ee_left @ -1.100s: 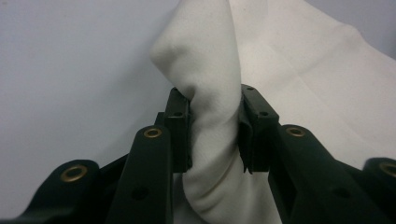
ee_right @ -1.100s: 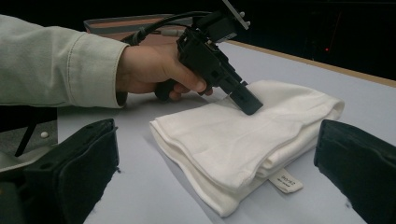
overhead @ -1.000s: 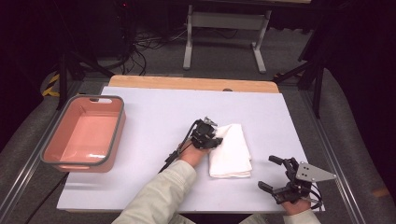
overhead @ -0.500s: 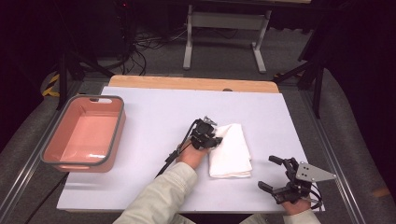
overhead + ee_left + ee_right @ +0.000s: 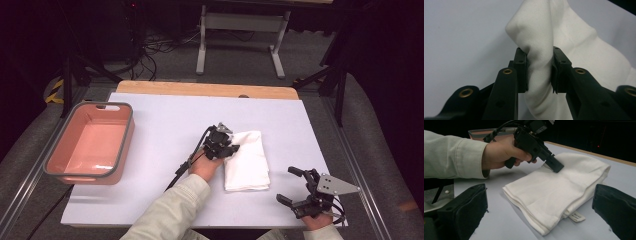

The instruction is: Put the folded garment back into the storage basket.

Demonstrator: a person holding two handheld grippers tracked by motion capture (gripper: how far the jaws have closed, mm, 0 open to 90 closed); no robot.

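A folded white towel lies flat near the middle of the tabletop, well apart from the pink tub that stands at the left edge. The left tool is clamped on a pinch of the towel at its left long edge; in the left gripper view the cloth is seen bunched upright between the two black jaws, which are pressed into it from both sides. The right tool is held low at the near right corner of the tabletop, apart from the towel, with its jaws spread wide and nothing between them. The step in hand is judged to be the lifting or unfolding of the towel by its gripped edge. It would be done well if the pinch were kept firm and the lift were made slowly, so that the layers are either carried together or peeled apart cleanly; a second hold by the right tool on the near corner, by the small sewn label, would probably keep the cloth from sagging or dragging. How many layers are caught between the left jaws cannot be told, since the fold is hidden by the bunched cloth. The print on the label is too small to be read, and the far side of the towel is partly covered by the left hand in the right gripper view.
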